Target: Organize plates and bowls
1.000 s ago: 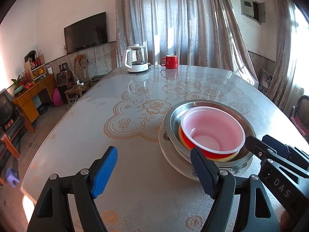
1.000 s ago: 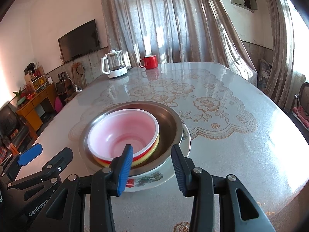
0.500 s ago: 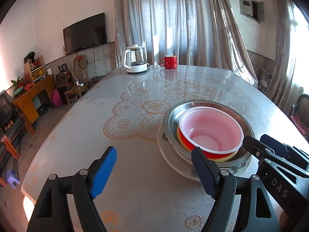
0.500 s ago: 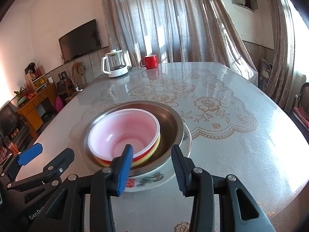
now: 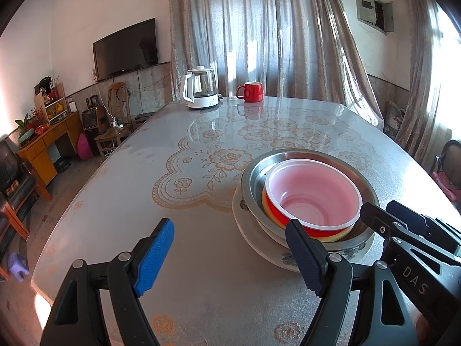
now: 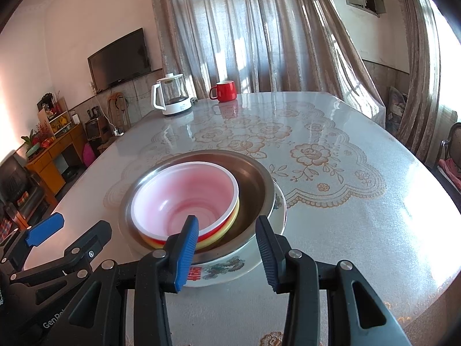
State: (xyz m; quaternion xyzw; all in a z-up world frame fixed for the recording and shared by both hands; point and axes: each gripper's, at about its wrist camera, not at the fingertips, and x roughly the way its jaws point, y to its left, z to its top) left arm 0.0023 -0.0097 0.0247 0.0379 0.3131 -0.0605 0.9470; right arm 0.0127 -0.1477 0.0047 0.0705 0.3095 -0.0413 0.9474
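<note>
On my feed the table [image 5: 201, 259] carries a grey cover printed with gold roses and a scalloped lace border. The plate [image 6: 230, 266] is cream-white with green foliage and red characters on its rim. The steel bowl [image 6: 253, 184] is plain silver-grey. The top bowl [image 6: 187, 193] is red outside, pinkish-white inside, white-rimmed; I see a yellow bowl [image 6: 227, 225] edge beneath it. The mug [image 5: 252, 91] is red, the kettle [image 5: 200, 90] white and clear. Both grippers' pads [image 5: 154, 255] are blue on black frames.
</note>
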